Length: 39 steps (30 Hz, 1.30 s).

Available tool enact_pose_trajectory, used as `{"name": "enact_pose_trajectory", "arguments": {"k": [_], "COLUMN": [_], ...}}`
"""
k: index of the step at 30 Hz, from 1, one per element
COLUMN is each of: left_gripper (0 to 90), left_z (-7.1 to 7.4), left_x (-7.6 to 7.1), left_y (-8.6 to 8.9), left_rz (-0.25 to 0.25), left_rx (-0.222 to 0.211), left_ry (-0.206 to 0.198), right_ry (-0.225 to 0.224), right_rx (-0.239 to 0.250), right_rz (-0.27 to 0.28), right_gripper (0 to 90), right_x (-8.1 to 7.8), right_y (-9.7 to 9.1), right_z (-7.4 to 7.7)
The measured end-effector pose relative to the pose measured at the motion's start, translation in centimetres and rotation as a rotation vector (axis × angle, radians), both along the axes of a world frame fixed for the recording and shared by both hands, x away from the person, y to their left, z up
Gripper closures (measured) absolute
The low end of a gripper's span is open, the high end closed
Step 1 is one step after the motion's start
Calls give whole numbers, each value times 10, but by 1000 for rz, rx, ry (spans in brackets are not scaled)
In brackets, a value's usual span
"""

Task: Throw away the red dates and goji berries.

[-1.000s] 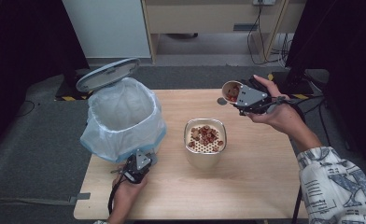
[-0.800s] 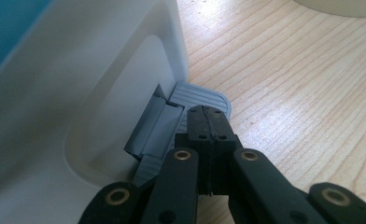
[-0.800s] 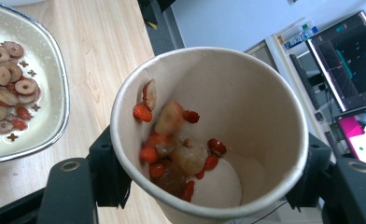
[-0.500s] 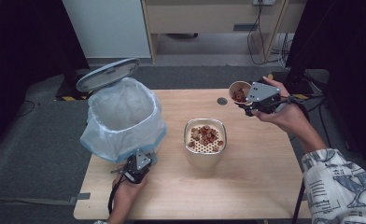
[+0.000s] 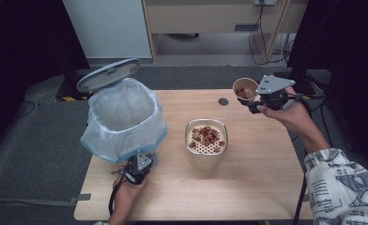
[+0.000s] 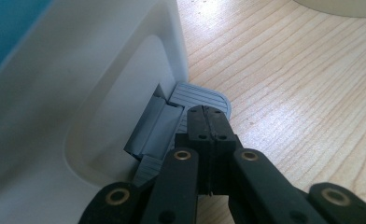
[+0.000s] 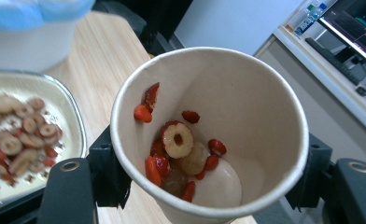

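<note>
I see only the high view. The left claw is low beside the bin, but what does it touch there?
Observer: In the left gripper view, the left claw is shut and its tips rest on the grey ribbed pedal at the foot of the bin.
Operator: Thank you. Is the paper cup in the right claw empty?
Observer: No. The right gripper view shows fruit pieces, red bits and pale sliced rings, at its bottom.
Operator: How is the cup held?
Observer: One jaw presses on each side of the cup's wall, below the rim.
</note>
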<state>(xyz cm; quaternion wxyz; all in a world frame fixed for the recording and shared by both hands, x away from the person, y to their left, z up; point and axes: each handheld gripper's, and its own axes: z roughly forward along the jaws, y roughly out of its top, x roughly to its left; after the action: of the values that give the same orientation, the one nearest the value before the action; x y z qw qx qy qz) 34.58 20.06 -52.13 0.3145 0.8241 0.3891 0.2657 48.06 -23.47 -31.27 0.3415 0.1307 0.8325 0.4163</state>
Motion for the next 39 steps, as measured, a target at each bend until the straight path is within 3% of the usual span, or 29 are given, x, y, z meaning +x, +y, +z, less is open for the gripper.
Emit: {"name": "enact_pose_trajectory", "arguments": {"k": [7, 30, 39], "left_gripper": [898, 898, 898], "left_z": [0, 0, 0], "left_x": [0, 0, 0], "left_y": [0, 0, 0], "left_rz": [0, -1, -1], "left_rx": [0, -2, -1], "left_ry": [0, 0, 0], "right_ry": [58, 174, 197], "right_rx": [75, 188, 214], "right_rz": [4, 25, 35], "right_gripper": [311, 311, 311], "right_x": [3, 6, 6], "right_y": [-6, -3, -2], "right_z": [3, 9, 13]}}
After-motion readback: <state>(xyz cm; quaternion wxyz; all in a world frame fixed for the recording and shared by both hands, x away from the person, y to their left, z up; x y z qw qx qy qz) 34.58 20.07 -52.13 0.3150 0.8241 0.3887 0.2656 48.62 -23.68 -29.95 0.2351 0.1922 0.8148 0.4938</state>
